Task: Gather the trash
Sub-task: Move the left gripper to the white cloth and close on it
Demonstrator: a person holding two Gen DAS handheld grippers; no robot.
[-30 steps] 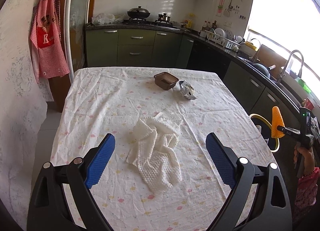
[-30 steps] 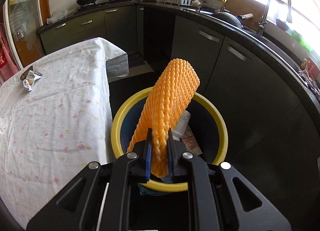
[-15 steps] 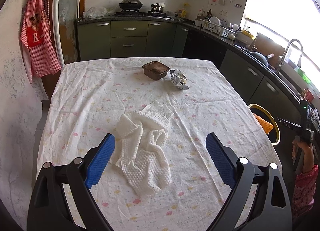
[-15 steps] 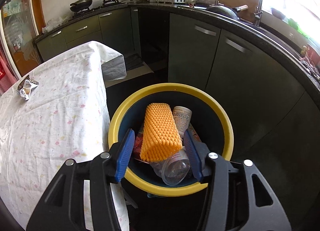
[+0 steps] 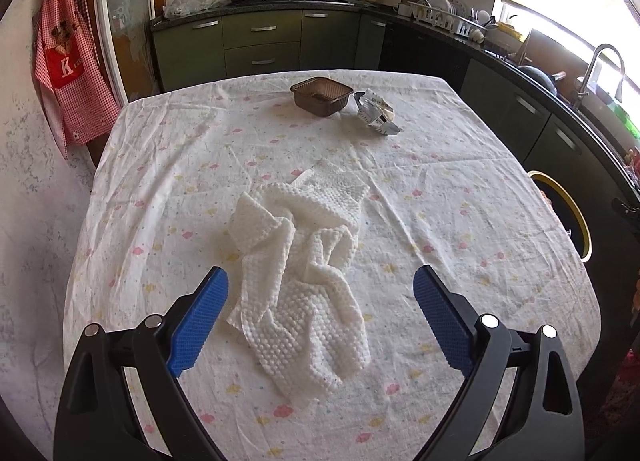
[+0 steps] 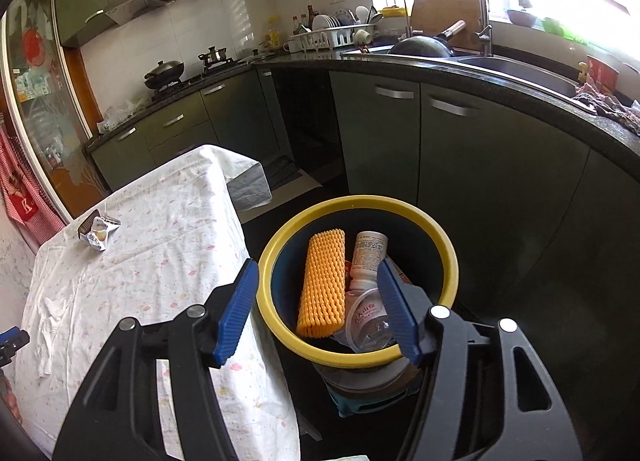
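Note:
A crumpled white paper towel [image 5: 298,277] lies on the tablecloth, and my left gripper [image 5: 320,281] hangs open just above it, one blue finger on either side. Farther back sit a brown plastic tray [image 5: 322,95] and a silver wrapper [image 5: 376,111]. In the right wrist view my right gripper [image 6: 316,269] hovers over the yellow-rimmed bin [image 6: 440,245], its jaws opening with nothing between them. The orange foam net [image 6: 324,285] lies inside the bin beside a white bottle [image 6: 368,257] and a clear cup [image 6: 366,325]. The wrapper [image 6: 98,231] and the towel [image 6: 50,321] also show on the table.
The bin [image 5: 568,213] stands on the floor off the table's right edge. Dark green cabinets [image 6: 460,165] and a black counter with a sink [image 6: 516,69] curve behind it. A red checked apron [image 5: 68,61] hangs at the left by a glass door.
My right gripper let go of the orange net, which dropped into the bin, and its jaws spread wider as it lifted. My left gripper came down closer to the towel.

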